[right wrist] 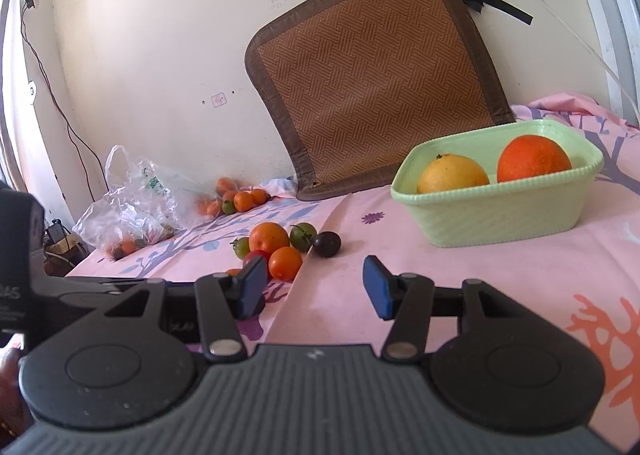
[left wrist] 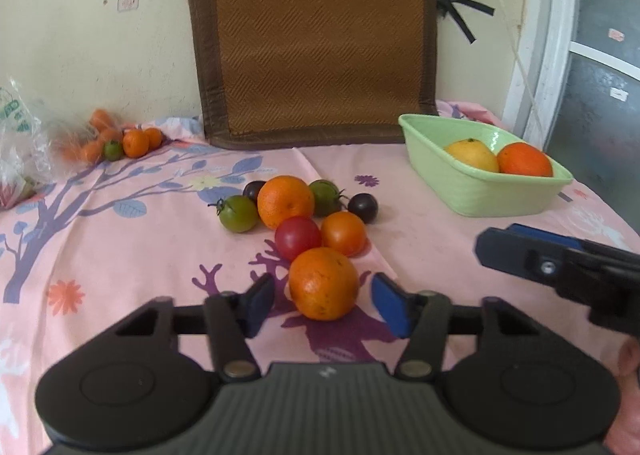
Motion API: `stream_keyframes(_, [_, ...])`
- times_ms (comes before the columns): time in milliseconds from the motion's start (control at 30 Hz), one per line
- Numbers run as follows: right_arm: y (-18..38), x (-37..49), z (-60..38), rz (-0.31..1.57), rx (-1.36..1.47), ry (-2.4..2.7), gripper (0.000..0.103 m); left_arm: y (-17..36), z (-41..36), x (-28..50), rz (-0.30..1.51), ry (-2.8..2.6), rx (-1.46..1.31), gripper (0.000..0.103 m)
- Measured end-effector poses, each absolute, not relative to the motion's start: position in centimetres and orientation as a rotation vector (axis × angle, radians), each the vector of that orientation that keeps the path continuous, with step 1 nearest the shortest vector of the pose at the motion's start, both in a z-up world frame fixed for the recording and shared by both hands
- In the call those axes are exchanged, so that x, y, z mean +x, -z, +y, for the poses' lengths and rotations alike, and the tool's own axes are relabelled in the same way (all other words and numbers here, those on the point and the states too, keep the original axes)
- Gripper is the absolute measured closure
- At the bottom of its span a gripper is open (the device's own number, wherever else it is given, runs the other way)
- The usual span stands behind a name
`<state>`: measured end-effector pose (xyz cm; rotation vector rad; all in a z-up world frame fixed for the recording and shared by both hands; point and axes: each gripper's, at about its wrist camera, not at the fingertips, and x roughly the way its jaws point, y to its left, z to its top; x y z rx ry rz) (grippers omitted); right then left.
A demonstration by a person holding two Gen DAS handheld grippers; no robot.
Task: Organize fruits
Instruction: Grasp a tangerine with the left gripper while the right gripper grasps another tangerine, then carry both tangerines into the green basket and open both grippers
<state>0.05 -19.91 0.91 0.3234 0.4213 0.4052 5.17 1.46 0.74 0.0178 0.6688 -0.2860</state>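
On the pink cloth, an orange (left wrist: 323, 283) lies between the blue pads of my left gripper (left wrist: 324, 297). There is a gap on each side, so the jaws stand open around it. Behind it is a cluster: a bigger orange (left wrist: 285, 201), a red tomato (left wrist: 297, 237), an orange tomato (left wrist: 343, 233), two green tomatoes (left wrist: 239, 213) and two dark fruits (left wrist: 363, 207). A pale green basket (left wrist: 480, 195) at the right holds a yellow citrus (left wrist: 472, 155) and an orange (left wrist: 524, 159). My right gripper (right wrist: 316, 287) is open and empty, in front of the basket (right wrist: 500, 219).
A brown woven mat (left wrist: 316, 39) leans on the wall at the back. A clear plastic bag (right wrist: 132, 207) and several small oranges (left wrist: 134, 141) lie at the back left. A white cable (left wrist: 508, 27) hangs by the window frame at the right.
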Motion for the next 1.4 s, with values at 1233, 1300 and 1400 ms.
stream_keyframes(1233, [-0.8,6.3,-10.5,0.531,-0.245,-0.572,0.071,-0.7,7.3,2.3,0.634,0.225,-0.084,0.063])
stream_keyframes(1300, [-0.8,6.6,-10.3,0.535,-0.246,-0.570,0.072,-0.7,7.3,2.3,0.633,0.224,-0.079,0.063])
stream_keyframes(1400, [-0.8,6.4,-10.5,0.529,-0.243,-0.569,0.072,-0.7,7.4,2.3,0.633,0.225,-0.082,0.064])
